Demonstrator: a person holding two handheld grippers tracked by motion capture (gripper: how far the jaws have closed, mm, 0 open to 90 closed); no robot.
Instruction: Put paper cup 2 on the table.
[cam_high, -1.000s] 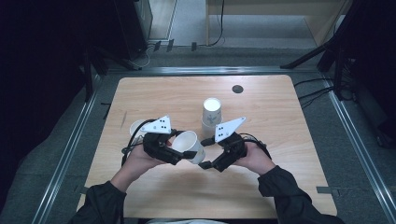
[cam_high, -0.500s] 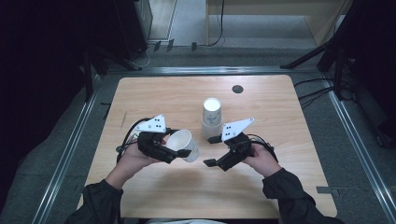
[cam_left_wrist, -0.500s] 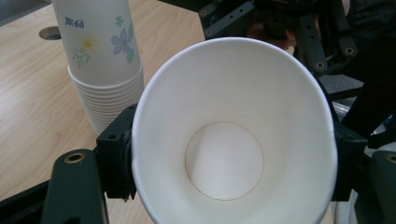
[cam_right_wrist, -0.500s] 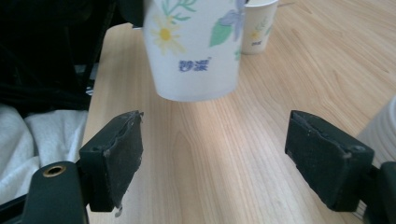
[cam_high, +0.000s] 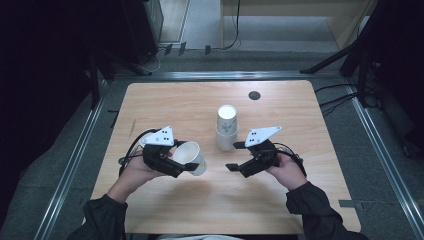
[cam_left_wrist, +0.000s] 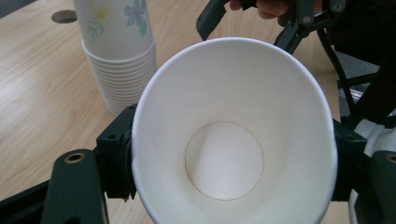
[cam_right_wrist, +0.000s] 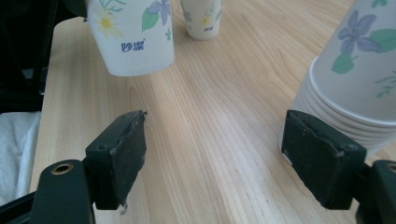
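table: light wood | on it: inverted cup stack near centre

Probably lab: railed test table

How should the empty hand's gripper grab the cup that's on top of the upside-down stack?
Probably by its side wall, just above the next cup's rim. The stack of cups stands upside down, so the closed bottom faces up and offers no lip to pinch. The right gripper, jaws open, sits beside it and could come in level from that side, pads on opposite walls.
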